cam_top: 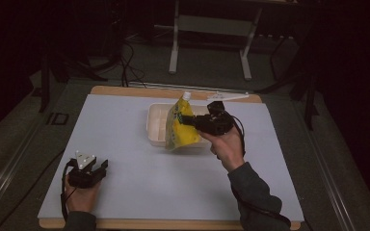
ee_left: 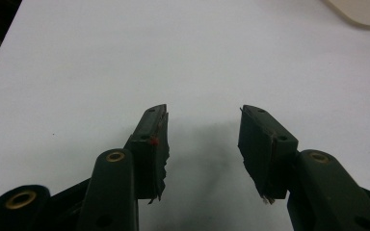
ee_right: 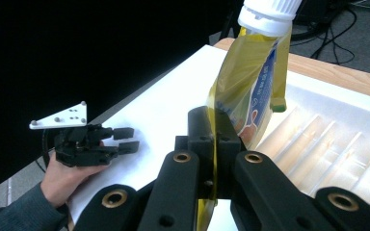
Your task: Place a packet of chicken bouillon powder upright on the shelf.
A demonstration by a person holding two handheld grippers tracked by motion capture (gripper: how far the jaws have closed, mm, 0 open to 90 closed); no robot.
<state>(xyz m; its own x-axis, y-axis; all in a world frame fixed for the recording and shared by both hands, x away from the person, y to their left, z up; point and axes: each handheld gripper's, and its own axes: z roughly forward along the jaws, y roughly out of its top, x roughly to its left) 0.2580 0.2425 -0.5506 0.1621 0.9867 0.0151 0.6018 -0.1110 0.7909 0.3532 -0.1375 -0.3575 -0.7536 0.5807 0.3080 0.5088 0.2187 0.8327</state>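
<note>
Clearly at risk of slipping: yellow pouch [cam_top: 180,126] pinched only by a thin edge between the jaws of the right hand-held gripper [cam_top: 187,120], with the bulk hanging free to one side. Could twist or slide out under its own weight if swung fast, since soft film gives little to bite on. Could also snag a lower corner on the rim of the white tray [cam_top: 155,126] when lowered, tipping or dragging the tray across the desk [cam_top: 125,144]. Might fold over rather than settle flat, landing across the ridges inside the tray instead of between them.

Held upright just over the near part of the tray, toward the far middle of the desk; whether the bottom edge touches the tray cannot be told. Flexible stand-up pouch, translucent yellow, white screw cap [ee_right: 269,14] on top, blue and red print on one face, sides creased and slightly caved. Seen along the right jaws, film squeezed flat between the pads, jaws clamped tight on it.

Left hand-held gripper [ee_left: 203,144] released, jaws standing apart with nothing between them, resting low over bare desk at the near left corner, well apart from pouch and tray.
</note>
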